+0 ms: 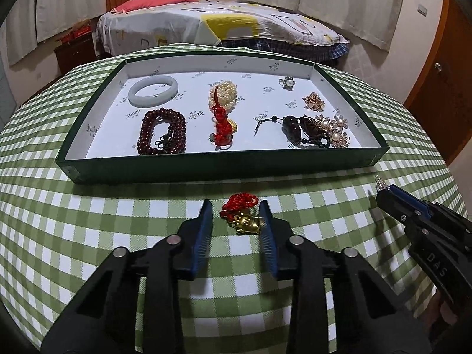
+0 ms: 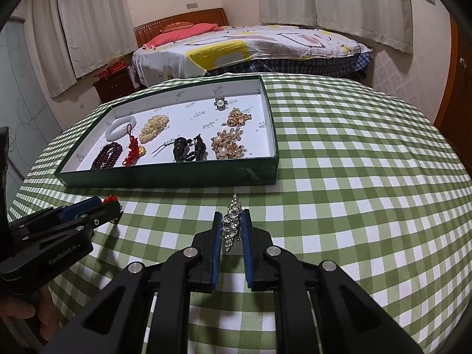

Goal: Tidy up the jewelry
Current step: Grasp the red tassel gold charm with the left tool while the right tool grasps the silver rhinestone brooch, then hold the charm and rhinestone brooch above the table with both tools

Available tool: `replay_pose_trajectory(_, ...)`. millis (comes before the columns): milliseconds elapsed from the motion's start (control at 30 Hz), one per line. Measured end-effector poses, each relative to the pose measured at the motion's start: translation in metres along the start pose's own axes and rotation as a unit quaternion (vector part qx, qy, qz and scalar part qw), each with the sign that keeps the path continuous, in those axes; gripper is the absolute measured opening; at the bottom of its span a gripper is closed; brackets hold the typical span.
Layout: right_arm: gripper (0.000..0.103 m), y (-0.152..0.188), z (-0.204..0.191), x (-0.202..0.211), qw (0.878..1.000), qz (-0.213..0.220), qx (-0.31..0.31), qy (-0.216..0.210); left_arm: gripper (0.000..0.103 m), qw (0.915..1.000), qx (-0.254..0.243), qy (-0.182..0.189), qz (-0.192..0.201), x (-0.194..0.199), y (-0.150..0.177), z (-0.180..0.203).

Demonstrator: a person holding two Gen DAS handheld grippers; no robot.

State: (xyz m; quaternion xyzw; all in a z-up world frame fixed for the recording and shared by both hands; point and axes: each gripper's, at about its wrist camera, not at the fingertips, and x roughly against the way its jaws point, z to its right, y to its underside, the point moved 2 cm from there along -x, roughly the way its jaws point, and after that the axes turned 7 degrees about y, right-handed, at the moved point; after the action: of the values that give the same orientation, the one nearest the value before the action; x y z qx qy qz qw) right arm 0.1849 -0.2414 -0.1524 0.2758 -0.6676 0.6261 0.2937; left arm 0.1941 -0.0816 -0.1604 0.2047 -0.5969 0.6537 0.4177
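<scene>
Left gripper (image 1: 236,218): I straddle the red-knot gold charm (image 1: 242,216), right pad touching, left apart.
Right gripper (image 2: 231,230): clamped along rhinestone brooch (image 2: 233,224).

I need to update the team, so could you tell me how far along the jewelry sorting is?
Mostly done: the tray already holds the jade bangle, dark red beads, pearls and brooches. In hand: the right gripper is shut on a rhinestone piece. Left: the left gripper is open around the red-knot gold charm lying on the tablecloth. Both must reach the tray.
</scene>
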Motion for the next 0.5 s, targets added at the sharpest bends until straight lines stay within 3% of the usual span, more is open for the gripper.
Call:
replay_pose_trajectory(233,0.014,0.0000,-0.0007,0.0001,1.000,0.000,0.001,0.000,0.015,0.9999,0.001,0.013,-0.002,0.0026,0.0030,-0.0039)
replay_pose_trajectory(500,0.014,0.0009,-0.0026,-0.0006,1.000,-0.002,0.002,-0.002,0.014,0.9998,0.004,0.017,-0.004,0.0036,0.0044,-0.0063)
